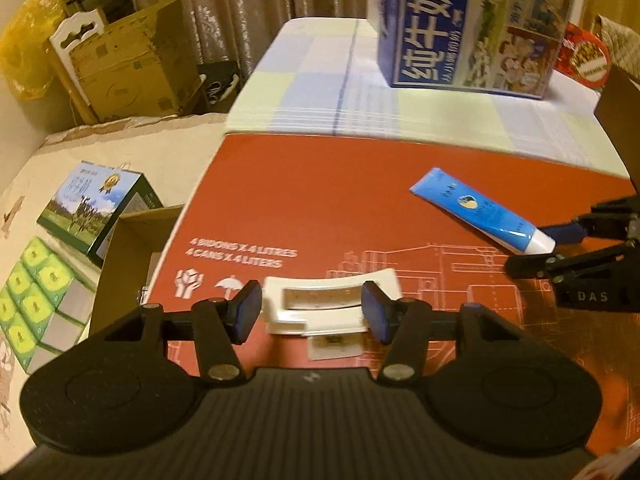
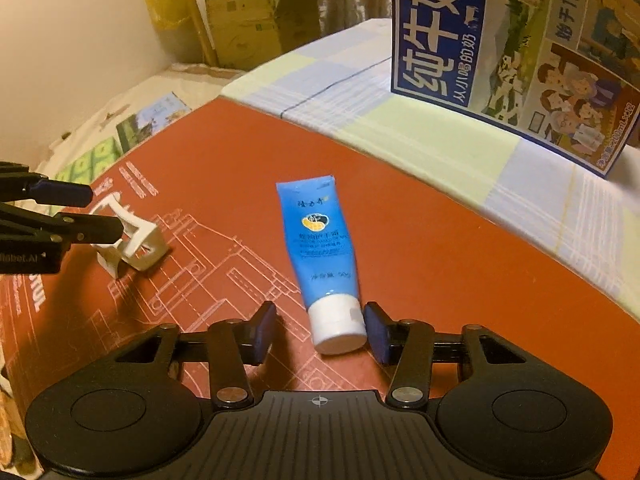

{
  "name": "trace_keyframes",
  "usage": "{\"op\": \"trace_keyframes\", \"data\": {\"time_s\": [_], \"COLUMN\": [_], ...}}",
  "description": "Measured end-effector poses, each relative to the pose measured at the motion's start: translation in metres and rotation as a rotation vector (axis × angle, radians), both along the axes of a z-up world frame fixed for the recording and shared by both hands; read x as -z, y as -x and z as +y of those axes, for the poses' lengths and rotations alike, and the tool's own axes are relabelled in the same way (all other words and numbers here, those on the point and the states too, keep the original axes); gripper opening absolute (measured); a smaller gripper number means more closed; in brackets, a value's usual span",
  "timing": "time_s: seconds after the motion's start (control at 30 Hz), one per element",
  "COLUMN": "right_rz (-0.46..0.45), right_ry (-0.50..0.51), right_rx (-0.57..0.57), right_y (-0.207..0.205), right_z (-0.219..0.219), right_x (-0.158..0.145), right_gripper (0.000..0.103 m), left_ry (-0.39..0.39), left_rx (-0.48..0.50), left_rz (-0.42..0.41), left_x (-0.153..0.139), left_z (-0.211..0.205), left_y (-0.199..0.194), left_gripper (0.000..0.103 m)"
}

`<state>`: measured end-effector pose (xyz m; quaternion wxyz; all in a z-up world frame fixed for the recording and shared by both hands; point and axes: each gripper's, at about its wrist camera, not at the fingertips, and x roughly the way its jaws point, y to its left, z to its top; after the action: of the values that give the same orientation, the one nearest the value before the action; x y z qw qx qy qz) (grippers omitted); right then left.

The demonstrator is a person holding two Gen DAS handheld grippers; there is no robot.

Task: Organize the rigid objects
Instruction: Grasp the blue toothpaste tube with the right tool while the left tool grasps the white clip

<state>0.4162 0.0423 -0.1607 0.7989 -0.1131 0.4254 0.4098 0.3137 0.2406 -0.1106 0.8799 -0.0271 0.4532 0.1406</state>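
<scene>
A white plastic holder (image 1: 332,304) lies on the red cardboard box (image 1: 320,184), between the fingers of my left gripper (image 1: 312,312). That gripper's left pad stands a sliver off the holder, so it is open. A blue tube with a white cap (image 2: 320,240) lies on the same red box (image 2: 440,260). My right gripper (image 2: 320,332) straddles the cap: the right pad touches it, the left pad is clear of it. The left wrist view shows the tube (image 1: 476,208) at the right with the right gripper (image 1: 548,246) around its cap. The right wrist view shows the holder (image 2: 132,236) at the left gripper (image 2: 88,210).
A tall blue milk carton box (image 1: 472,28) stands on the checked sheet (image 1: 304,80) behind the red box. Left of the red box are green tissue packs (image 1: 36,280), a small milk box (image 1: 96,208) and an open brown carton (image 1: 132,248). Cardboard boxes (image 1: 128,64) lean at the back wall.
</scene>
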Motion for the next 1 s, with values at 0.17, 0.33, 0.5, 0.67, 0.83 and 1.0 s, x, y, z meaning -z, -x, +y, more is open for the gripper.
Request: {"op": "trace_keyframes", "data": {"time_s": [0.17,0.33,0.5,0.67,0.83,1.0], "right_rz": [-0.018,-0.005,0.006,0.019,0.021,0.021], "right_ry": [0.019,0.024,0.034,0.042,0.045,0.050], "right_rx": [0.019,0.070,0.128,0.175,0.201,0.240], "right_y": [0.008,0.018,0.030,0.043,0.054,0.057], "right_z": [-0.003,-0.017,-0.039,-0.060,-0.075,-0.088], "right_x": [-0.001,-0.001,-0.002,-0.004,-0.004,-0.003], "right_gripper": [0.025,0.025,0.025,0.025,0.025,0.025], "left_ry": [0.058,0.173,0.209,0.214,0.223,0.207], "left_rx": [-0.021,-0.023,0.024,0.069,0.118,0.186], "left_rz": [-0.005,-0.030,-0.031,-0.018,-0.019,-0.041], "left_x": [0.006,0.012,0.014,0.019,0.019,0.015], "left_z": [0.019,0.027,0.012,-0.013,-0.036,-0.064], "left_y": [0.006,0.013,0.018,0.021,0.016,-0.001], "left_gripper": [0.054,0.054,0.054,0.054,0.054,0.054]}}
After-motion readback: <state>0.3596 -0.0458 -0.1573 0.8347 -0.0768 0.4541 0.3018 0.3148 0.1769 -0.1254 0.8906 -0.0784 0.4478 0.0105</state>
